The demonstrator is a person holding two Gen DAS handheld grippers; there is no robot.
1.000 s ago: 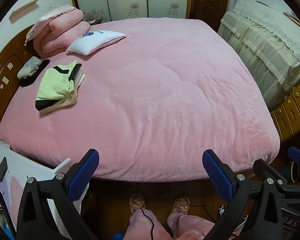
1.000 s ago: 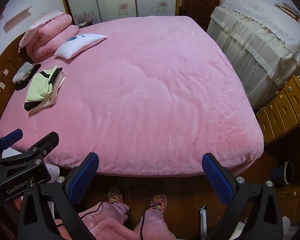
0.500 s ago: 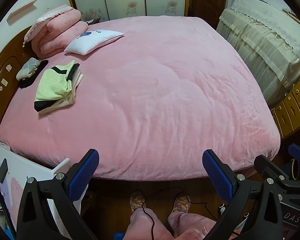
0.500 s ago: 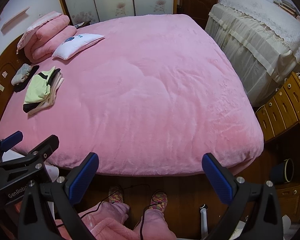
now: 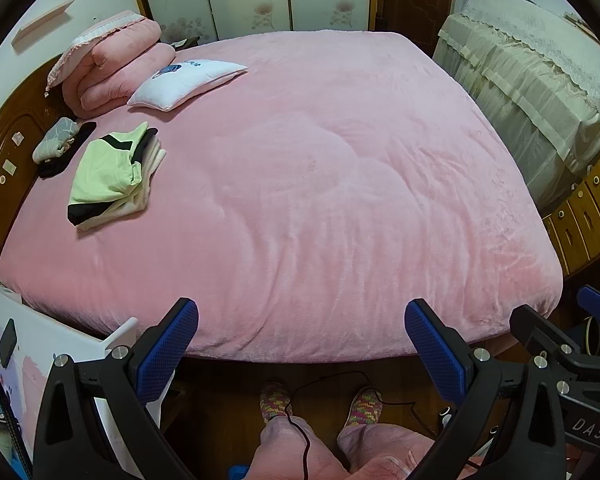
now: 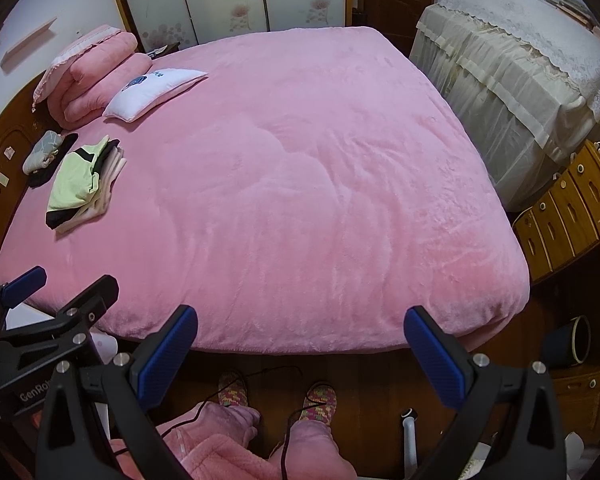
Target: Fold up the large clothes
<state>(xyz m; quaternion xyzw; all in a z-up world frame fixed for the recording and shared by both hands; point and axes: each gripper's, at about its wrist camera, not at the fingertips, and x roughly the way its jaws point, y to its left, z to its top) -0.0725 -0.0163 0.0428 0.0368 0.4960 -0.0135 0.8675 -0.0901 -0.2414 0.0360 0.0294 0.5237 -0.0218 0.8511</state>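
We hold the left gripper (image 5: pixel 301 342) and right gripper (image 6: pixel 301 342) spread wide and empty above the floor at the bed's near edge; beyond them lies the pink blanket (image 5: pixel 320 184); the folded clothes stack (image 5: pixel 114 172) rests far left, near the white pillow (image 5: pixel 184 82).

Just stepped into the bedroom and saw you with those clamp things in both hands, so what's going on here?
A person stands at the foot of the bed, feet on the wood floor, holding the left gripper and right gripper over its near edge. Both are open and hold nothing. A folded stack of clothes, light green on top, lies near the headboard, beside a white pillow and a folded pink quilt. No unfolded garment is laid out on the bed.
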